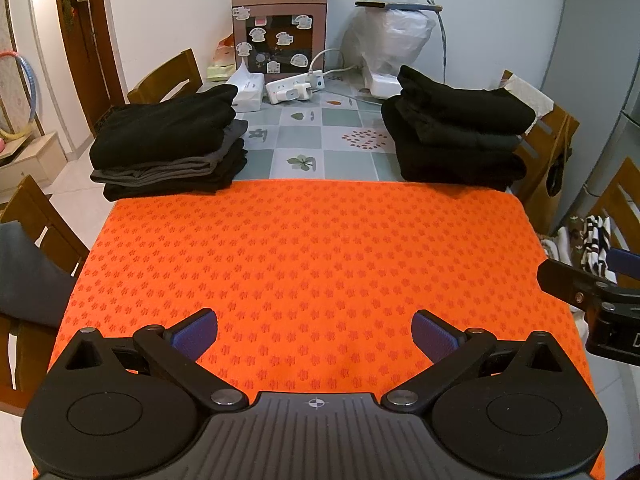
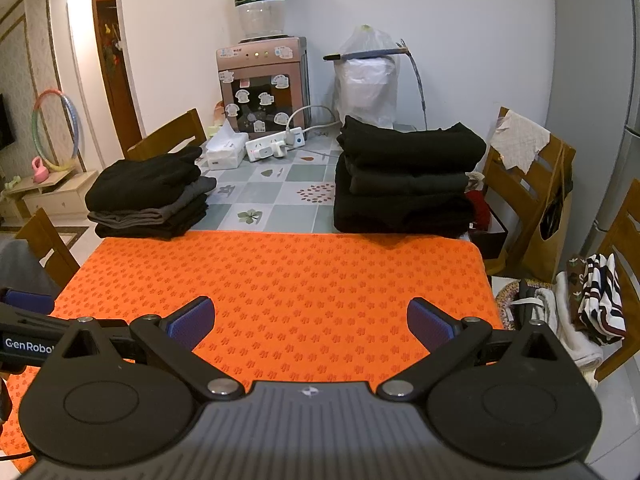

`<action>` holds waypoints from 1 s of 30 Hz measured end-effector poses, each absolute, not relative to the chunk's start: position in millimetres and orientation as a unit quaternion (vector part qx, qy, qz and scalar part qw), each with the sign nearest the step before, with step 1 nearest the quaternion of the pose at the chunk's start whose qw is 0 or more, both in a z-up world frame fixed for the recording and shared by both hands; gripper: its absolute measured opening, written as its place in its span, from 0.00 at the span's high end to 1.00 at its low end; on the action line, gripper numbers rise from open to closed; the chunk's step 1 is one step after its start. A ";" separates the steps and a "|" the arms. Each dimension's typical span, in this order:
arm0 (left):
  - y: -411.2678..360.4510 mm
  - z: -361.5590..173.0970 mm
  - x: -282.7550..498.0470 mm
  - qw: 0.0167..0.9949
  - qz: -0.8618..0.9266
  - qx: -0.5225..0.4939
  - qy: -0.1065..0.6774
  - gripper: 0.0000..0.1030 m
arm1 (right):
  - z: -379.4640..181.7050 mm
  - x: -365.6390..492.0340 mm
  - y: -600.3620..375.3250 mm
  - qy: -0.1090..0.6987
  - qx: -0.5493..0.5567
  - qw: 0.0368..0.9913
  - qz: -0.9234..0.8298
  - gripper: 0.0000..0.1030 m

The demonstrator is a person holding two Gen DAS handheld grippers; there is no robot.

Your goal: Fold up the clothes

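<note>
Both grippers hovered side by side over the near edge of the orange mat, which was bare, with no garment on it. Left gripper was released, blue pads wide apart, nothing between them. Right gripper was the same: spread wide and empty.

Clothes sat at the far end of the desk, beyond the mat. The far-left stack, black and grey, lay ahead and left of the left gripper. The far-right stack, all black, lay ahead and right of the right gripper. Both piles looked folded already, long edges running roughly left to right across the desk. Each gripper was nearer to the stack on its own side.

A loose heap of cloth lay on a chair off the right edge of the desk, close to the right gripper. Judged likely the next garment source, so the right gripper was the nearer one for a pick, reaching right and slightly down.
</note>
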State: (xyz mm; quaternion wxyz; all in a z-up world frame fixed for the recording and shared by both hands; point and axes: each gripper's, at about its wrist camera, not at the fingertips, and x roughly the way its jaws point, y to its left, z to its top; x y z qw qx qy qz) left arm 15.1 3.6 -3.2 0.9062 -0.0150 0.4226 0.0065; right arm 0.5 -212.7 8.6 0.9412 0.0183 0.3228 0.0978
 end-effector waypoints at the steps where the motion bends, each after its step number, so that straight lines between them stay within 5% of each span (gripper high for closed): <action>1: 3.5 -3.5 15.8 0.906 0.007 -0.015 0.423 0.00 | 8.4 1.3 -212.1 0.323 0.017 0.941 0.098 0.00; 30: 5.7 -17.1 37.5 0.897 0.010 -0.017 0.441 0.00 | -3.1 26.4 -209.8 0.347 0.015 0.933 0.093 0.00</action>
